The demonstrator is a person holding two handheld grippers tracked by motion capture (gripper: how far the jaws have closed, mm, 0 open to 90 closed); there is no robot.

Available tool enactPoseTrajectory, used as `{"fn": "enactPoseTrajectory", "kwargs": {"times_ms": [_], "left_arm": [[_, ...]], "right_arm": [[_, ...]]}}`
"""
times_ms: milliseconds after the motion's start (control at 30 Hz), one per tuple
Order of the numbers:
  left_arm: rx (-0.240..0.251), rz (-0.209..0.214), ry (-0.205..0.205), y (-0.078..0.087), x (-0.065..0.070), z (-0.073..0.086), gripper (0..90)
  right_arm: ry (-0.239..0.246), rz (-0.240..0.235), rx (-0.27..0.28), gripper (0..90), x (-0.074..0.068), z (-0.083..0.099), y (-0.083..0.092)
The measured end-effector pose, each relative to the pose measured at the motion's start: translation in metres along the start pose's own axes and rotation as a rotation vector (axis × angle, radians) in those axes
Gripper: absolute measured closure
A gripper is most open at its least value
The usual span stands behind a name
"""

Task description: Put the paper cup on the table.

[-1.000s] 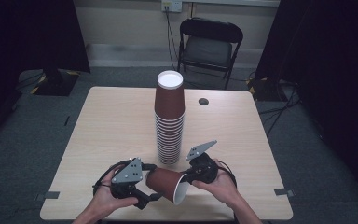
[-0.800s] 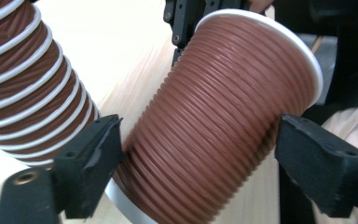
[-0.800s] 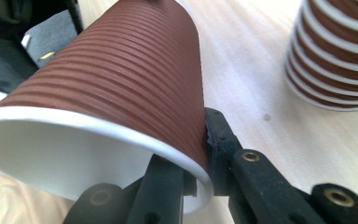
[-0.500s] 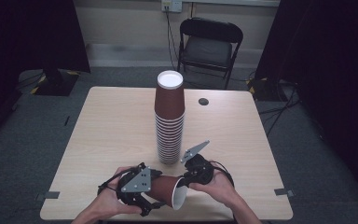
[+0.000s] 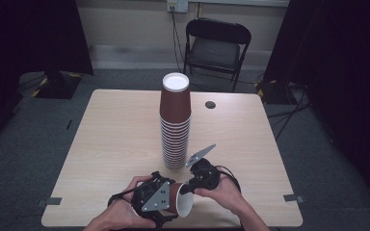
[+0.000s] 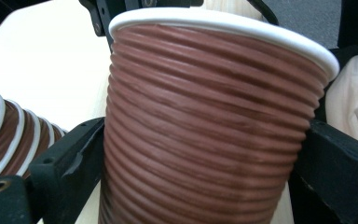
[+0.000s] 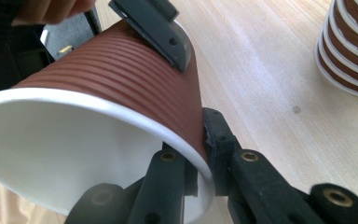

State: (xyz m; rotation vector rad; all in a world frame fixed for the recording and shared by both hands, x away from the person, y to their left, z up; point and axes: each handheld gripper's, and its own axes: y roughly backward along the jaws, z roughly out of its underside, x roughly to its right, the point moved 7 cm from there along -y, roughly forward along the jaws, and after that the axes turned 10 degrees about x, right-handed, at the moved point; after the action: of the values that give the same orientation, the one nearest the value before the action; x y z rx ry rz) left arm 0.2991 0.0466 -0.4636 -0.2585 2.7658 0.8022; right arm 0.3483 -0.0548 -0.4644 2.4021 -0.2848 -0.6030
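Observation:
A brown ribbed paper cup [image 5: 177, 204] with a white rim lies on its side above the table's front edge, mouth to the right. My left gripper [image 5: 166, 204] straddles its body; the jaws have just been opening and stand open, close beside the cup [image 6: 205, 93] on both sides. One of its fingers [image 7: 163, 28] rests along the cup's upper wall [image 7: 121, 79]. My right gripper [image 5: 189, 188] is shut on the cup's rim, one jaw inside and one outside [image 7: 200, 154]. A tall stack of the same cups [image 5: 176, 125] stands upside down mid-table, just behind both hands.
The wooden table [image 5: 101, 144] has a small dark disc [image 5: 210, 104] at its far right. A black folding chair [image 5: 217, 43] stands behind it. The stack's lower cups [image 7: 349, 56] lie close to the right gripper, and the stack [image 6: 0, 130] also borders the left one.
My left gripper has slid rightward along the cup toward its mouth and slightly down, covering more of the body. The right gripper stays on the rim.

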Motion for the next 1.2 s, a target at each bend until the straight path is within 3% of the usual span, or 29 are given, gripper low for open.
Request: {"fn": "enactPoseTrajectory", "kwargs": {"times_ms": [67,200,567,700,833,933,967,1200], "left_arm": [[-0.003,-0.013,-0.010,-0.003,0.001,0.000,6.0],[-0.021,0.003,-0.047,-0.008,0.004,-0.004,7.0],[0.003,-0.018,-0.058,-0.015,0.008,-0.008,6.2],[0.027,-0.036,-0.054,-0.012,0.005,-0.009,8.3],[0.072,-0.053,-0.016,-0.010,0.002,-0.009,9.4],[0.112,-0.068,0.050,-0.006,-0.002,-0.010,9.6],[0.112,-0.068,0.050,-0.006,-0.002,-0.010,9.6],[0.179,-0.092,0.149,0.001,-0.009,-0.007,9.8]], "right_arm": [[-0.012,0.000,0.002,85.9,0.000,0.000,0.000],[-0.026,-0.003,-0.012,85.8,-0.001,0.000,-0.004],[-0.083,0.004,-0.033,84.7,-0.003,0.000,-0.010],[-0.101,0.008,-0.018,83.0,-0.001,-0.002,-0.009],[-0.098,0.013,0.013,81.3,-0.001,-0.005,-0.007],[-0.102,0.025,0.032,78.2,0.001,-0.006,-0.004],[-0.102,0.025,0.032,78.2,0.001,-0.006,-0.004],[-0.131,0.033,0.101,70.6,0.005,-0.011,0.007]]}}
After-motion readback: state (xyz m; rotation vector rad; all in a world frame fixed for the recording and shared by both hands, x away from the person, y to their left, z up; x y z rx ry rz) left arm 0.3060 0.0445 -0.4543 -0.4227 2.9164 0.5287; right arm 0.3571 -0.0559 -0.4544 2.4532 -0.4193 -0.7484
